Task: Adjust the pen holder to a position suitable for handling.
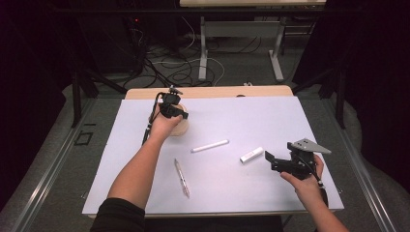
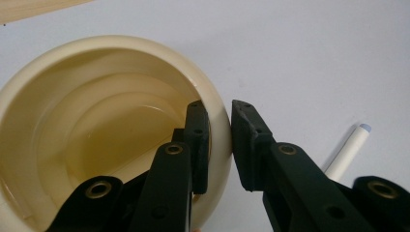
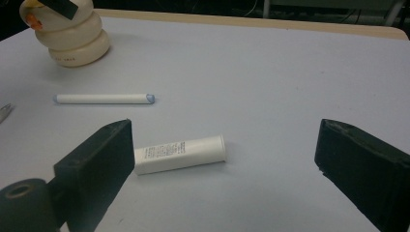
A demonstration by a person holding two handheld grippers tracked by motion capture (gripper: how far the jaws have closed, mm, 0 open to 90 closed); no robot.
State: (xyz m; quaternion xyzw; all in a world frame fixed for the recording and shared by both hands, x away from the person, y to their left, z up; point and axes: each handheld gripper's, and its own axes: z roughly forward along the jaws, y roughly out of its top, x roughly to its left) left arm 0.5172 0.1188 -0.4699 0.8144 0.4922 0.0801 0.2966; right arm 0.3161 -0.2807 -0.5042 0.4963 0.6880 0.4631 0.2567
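Observation:
A cream ribbed pot (image 2: 96,96) stands at the back left of the white sheet (image 1: 232,116). My left gripper (image 2: 220,125) is shut on its rim, one jaw inside the pot and one outside against the wall. From above, the left gripper (image 1: 171,110) sits over the pot (image 1: 181,128). Near the front right my right gripper (image 1: 269,159) is held open and low. In its own view the right gripper (image 3: 225,133) has nothing between its jaws. A short white tube (image 3: 181,153) lies just ahead of it. The pot (image 3: 72,38) shows far off.
A long white stick (image 1: 209,145) lies mid-sheet, the white tube (image 1: 252,154) to its right, and a clear pen (image 1: 182,177) nearer the front. A wooden table edge (image 1: 208,92) runs along the back; cables and table legs are on the floor beyond.

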